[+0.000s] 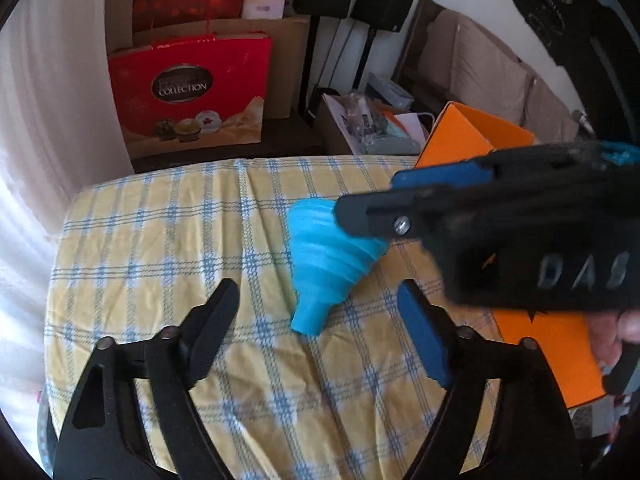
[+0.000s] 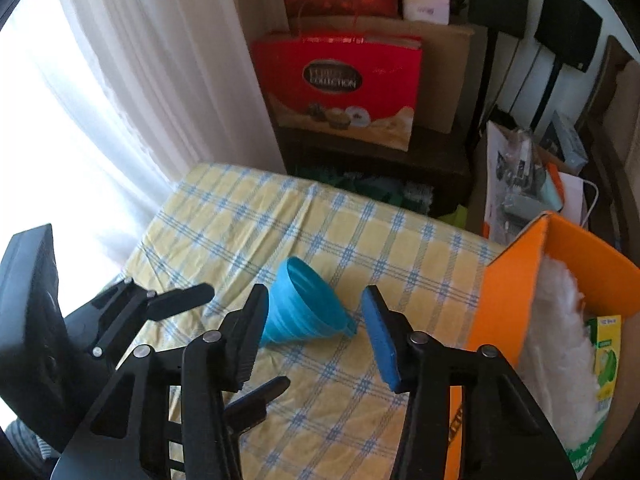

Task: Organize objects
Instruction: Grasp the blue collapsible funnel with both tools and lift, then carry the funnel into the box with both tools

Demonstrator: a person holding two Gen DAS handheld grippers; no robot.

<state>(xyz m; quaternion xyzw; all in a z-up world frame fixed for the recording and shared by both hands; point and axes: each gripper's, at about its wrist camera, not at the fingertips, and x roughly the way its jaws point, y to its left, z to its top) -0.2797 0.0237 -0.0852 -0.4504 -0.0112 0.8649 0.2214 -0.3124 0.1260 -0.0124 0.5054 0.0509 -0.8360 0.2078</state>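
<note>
A surface covered by a yellow and blue checked cloth (image 2: pixel 248 236) is seen. On it lies a blue ribbed collapsible funnel (image 2: pixel 304 304), tipped on its side, between the wide open fingers of the right hand-held gripper (image 2: pixel 316 336), untouched. The left hand-held gripper (image 1: pixel 320 332) is also open and empty. An orange cardboard box (image 2: pixel 508 292) stands beside; a red gift bag (image 2: pixel 340 88) stands behind.

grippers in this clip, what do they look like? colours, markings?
Both are black plastic scissor-style linkages with silver pivot pins. The left gripper and right gripper each pair one ribbed black finger with one blue pad. Raised "DAS" lettering marks the right body.
</note>
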